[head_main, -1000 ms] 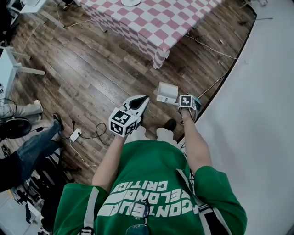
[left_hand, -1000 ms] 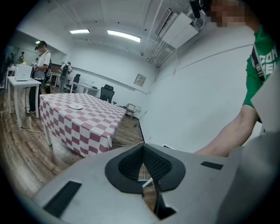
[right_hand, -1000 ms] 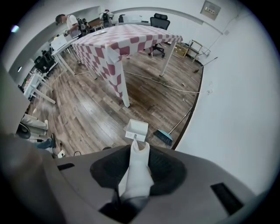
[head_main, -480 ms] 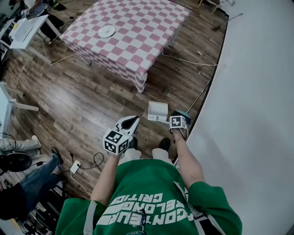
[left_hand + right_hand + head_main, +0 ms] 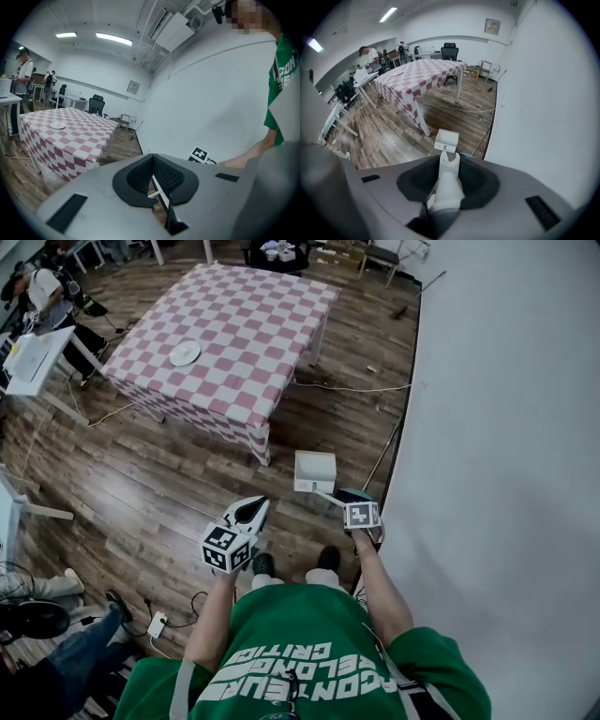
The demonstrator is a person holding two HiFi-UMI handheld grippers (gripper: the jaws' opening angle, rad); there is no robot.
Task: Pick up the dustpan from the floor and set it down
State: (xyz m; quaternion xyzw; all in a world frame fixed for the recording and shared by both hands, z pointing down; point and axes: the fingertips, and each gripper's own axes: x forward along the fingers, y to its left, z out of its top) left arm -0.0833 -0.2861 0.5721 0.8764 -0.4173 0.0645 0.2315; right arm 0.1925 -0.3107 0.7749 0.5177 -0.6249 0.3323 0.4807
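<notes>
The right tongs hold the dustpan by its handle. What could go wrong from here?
1. The right tongs grip only the handle, and the dustpan hangs far out from them, so it may swing or twist in the grip.
2. The table corner and the wall are both near; a swing could hit either.
3. A cable lies on the floor ahead, so a foot could catch it.

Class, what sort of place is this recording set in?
Probably an open-plan office or lab: a black office chair, a white desk at the side, and ceiling strip lights.
</notes>
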